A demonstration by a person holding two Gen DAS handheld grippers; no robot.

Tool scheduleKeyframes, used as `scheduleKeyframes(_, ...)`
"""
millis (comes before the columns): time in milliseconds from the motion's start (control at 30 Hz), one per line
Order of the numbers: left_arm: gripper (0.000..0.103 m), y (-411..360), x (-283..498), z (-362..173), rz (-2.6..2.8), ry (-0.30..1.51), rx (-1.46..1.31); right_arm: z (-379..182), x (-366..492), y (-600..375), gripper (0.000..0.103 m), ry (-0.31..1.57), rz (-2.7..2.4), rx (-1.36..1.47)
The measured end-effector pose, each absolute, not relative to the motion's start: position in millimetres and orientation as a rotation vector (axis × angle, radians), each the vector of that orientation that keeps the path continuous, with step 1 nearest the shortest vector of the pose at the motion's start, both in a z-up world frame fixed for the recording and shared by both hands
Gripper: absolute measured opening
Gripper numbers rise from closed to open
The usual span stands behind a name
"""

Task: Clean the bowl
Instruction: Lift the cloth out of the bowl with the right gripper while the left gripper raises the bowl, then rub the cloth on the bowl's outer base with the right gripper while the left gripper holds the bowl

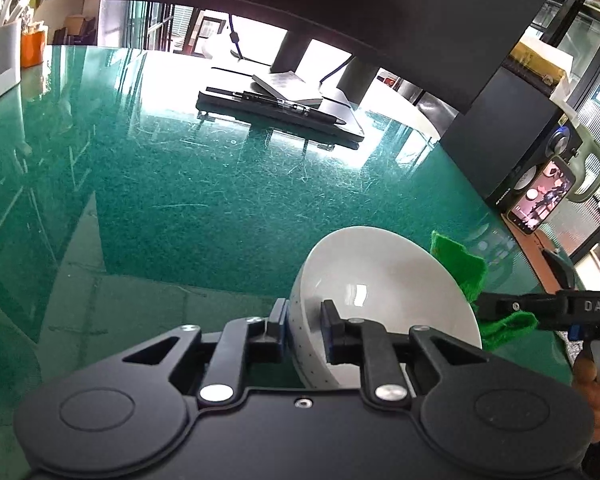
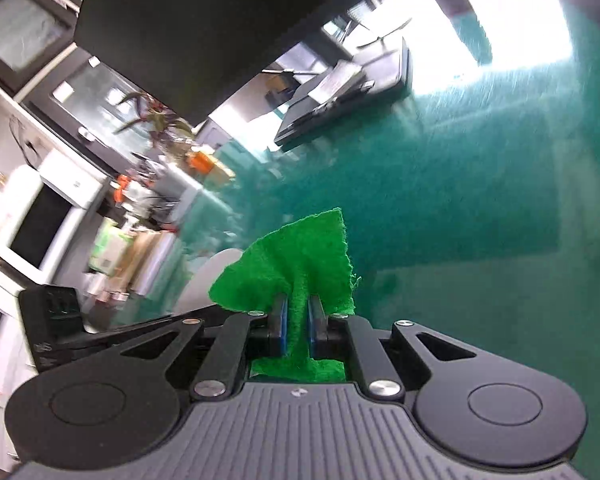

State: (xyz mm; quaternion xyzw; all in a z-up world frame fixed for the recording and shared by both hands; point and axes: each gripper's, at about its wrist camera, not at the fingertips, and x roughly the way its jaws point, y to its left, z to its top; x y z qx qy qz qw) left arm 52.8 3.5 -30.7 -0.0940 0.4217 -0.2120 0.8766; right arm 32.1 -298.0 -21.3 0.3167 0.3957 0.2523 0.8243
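A white bowl (image 1: 384, 284) is tilted on its side above the green table, and my left gripper (image 1: 305, 322) is shut on its rim, one finger outside and one inside. A bright green cloth (image 1: 462, 264) sits just beyond the bowl's right edge, held by the other gripper's fingers (image 1: 512, 306) coming in from the right. In the right wrist view my right gripper (image 2: 296, 320) is shut on the green cloth (image 2: 300, 264), which stands up between the pads. A sliver of the white bowl (image 2: 210, 280) shows left of the cloth.
A glossy green tabletop (image 1: 204, 184) stretches ahead. A black monitor base with a notebook and pens (image 1: 280, 108) stands at the back. A phone (image 1: 540, 196) leans against a black box at the right. A person's hand (image 1: 596, 396) grips the right tool.
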Motion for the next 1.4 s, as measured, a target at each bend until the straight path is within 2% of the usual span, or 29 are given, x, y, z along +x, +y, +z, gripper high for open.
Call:
scheduleKeyframes(433, 0.029, -24, 43, -23, -0.388, 0.846, -0.026, -19, -9, -280, 0.011, 0.862, 0.652, 0.623)
scheduleKeyframes(1100, 0.026, -27, 41, -23, -0.397, 0.835, 0.001, -4, -24, -237, 0.012, 0.835, 0.712, 0.443)
scheduleKeyframes(1400, 0.025, -29, 39, -23, -0.408, 0.832, 0.005, -3, -7, -272, 0.012, 0.8, 0.556, 0.446)
